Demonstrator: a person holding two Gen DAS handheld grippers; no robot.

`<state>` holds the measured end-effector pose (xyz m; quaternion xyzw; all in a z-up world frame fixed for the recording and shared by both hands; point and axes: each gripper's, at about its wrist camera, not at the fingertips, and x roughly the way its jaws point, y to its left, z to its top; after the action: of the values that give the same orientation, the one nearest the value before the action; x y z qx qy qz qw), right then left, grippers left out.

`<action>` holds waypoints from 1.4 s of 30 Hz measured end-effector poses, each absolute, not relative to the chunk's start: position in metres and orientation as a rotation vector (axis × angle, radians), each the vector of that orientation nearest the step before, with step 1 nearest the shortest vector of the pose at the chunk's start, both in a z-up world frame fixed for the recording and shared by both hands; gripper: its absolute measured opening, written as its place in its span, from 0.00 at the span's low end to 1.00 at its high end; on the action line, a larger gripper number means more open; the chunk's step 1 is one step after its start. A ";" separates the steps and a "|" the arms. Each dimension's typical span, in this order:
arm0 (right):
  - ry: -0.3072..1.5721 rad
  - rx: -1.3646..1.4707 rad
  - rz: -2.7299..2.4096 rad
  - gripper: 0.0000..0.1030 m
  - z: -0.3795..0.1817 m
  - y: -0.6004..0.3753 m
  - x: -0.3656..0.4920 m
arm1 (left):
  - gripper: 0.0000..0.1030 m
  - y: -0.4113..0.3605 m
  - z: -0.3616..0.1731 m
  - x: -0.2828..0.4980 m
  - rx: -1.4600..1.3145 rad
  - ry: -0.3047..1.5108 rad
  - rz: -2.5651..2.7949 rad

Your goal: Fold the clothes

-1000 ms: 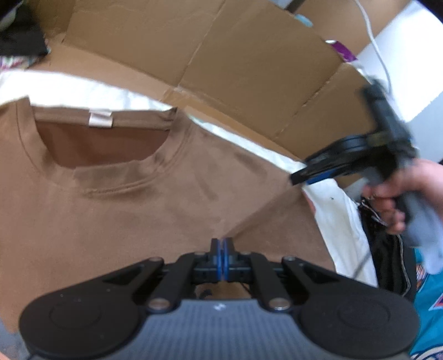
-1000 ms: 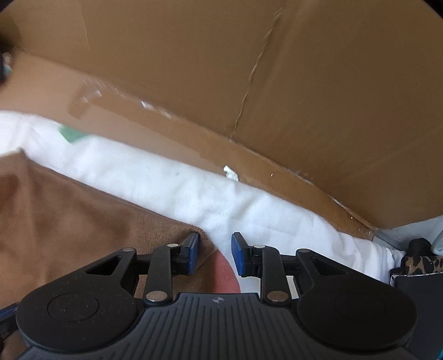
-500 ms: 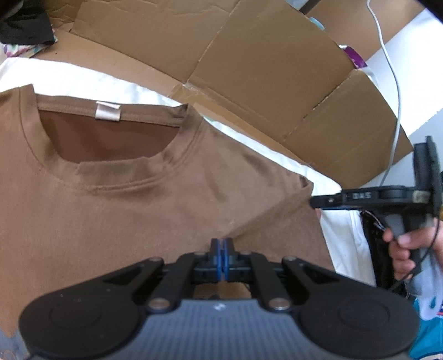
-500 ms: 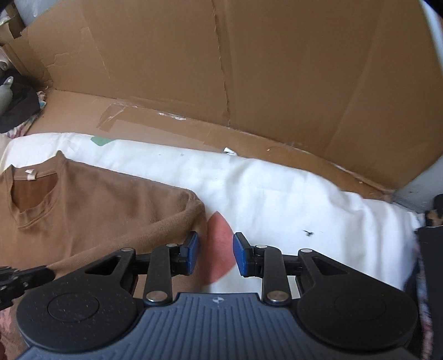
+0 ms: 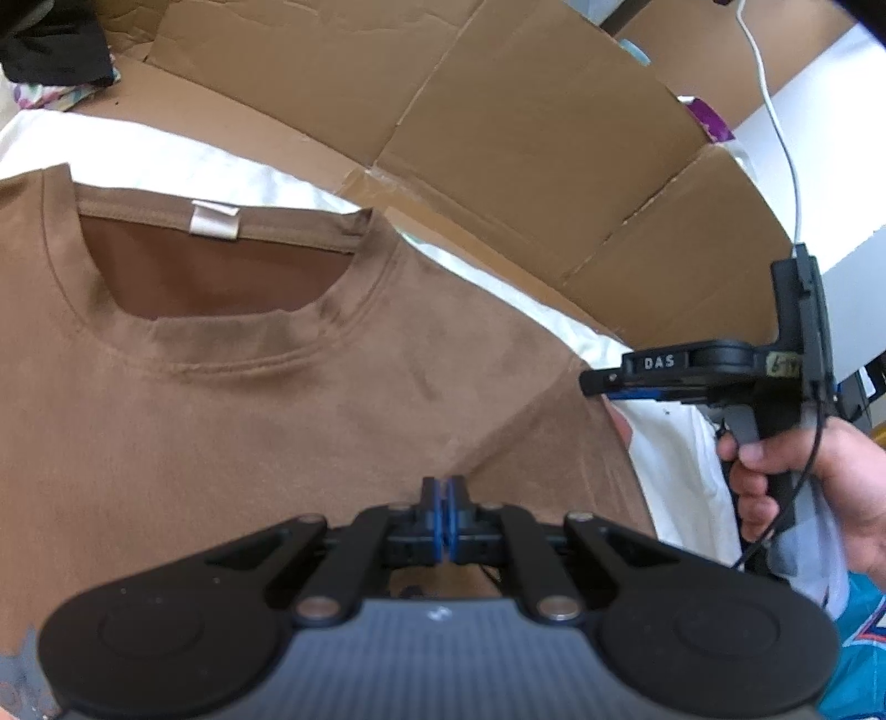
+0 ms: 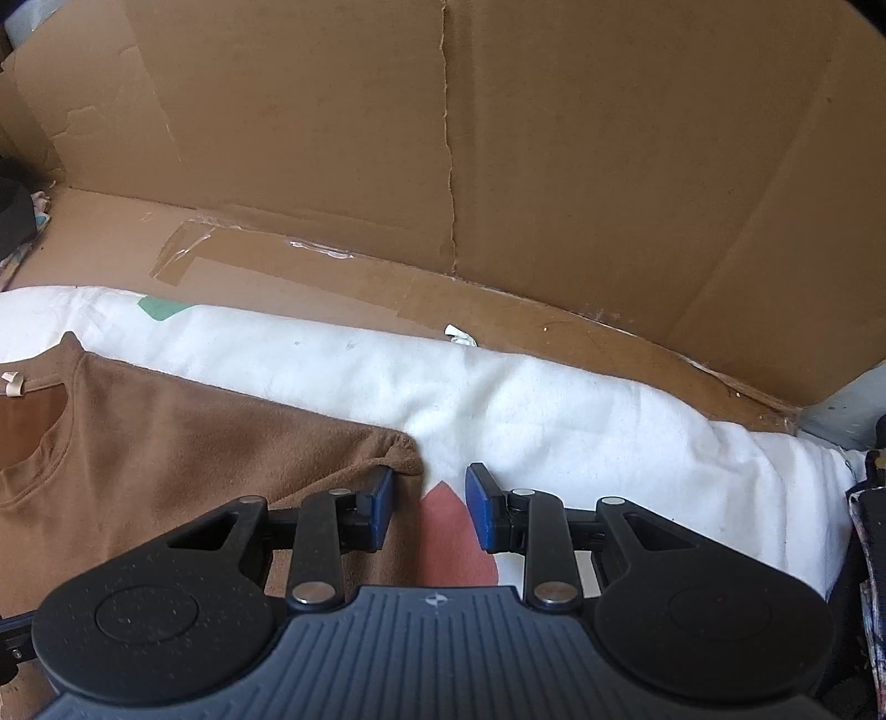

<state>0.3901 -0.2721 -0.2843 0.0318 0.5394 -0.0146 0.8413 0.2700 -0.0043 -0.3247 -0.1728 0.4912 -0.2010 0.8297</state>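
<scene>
A brown t-shirt [image 5: 232,421] lies flat, front up, on a white sheet [image 5: 232,171]; its neckline with a white label [image 5: 215,219] faces away from me. My left gripper [image 5: 446,512] is shut on a pinch of the brown t-shirt near the right armpit, and creases run into its tips. In the right wrist view the right gripper [image 6: 429,498] stands open at the shirt's sleeve end [image 6: 396,451], its left finger [image 6: 379,501] beside the cloth and nothing between the pads. The left wrist view shows the same right gripper [image 5: 603,382] from the side, held by a hand [image 5: 803,482].
Cardboard walls [image 6: 498,138] and a cardboard floor strip [image 5: 526,111] fence the far side of the white sheet [image 6: 554,399]. A reddish print [image 6: 451,545] marks the sheet under the right gripper. Dark clothes [image 5: 50,44] lie at far left, turquoise fabric [image 5: 864,653] at the right edge.
The right gripper has levelled out and settled beside the sleeve end, staying open. The left gripper has stayed shut on the shirt, with the view shifting slightly.
</scene>
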 end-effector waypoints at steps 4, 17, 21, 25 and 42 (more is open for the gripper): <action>1.113 0.096 0.028 0.35 -0.260 -0.288 0.366 | 0.02 -0.009 -0.327 0.277 -0.355 1.052 -0.433; 1.089 0.090 0.154 0.35 -0.239 -0.306 0.222 | 0.04 0.002 -0.316 0.278 -0.371 1.022 -0.399; 1.042 0.097 0.169 0.35 -0.253 -0.302 0.185 | 0.09 0.012 -0.313 0.277 -0.387 1.029 -0.332; 1.017 0.127 0.172 0.35 -0.269 -0.297 0.158 | 0.23 0.021 -0.312 0.259 -0.428 1.070 -0.327; 0.983 0.113 0.157 0.35 -0.276 -0.288 0.137 | 0.34 -0.033 -0.325 0.202 -0.543 1.277 -0.488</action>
<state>0.1374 -0.2882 -0.2761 0.0540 0.4711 0.0753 0.8772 0.2020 -0.0330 -0.3248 -0.2475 0.5826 -0.2226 0.7414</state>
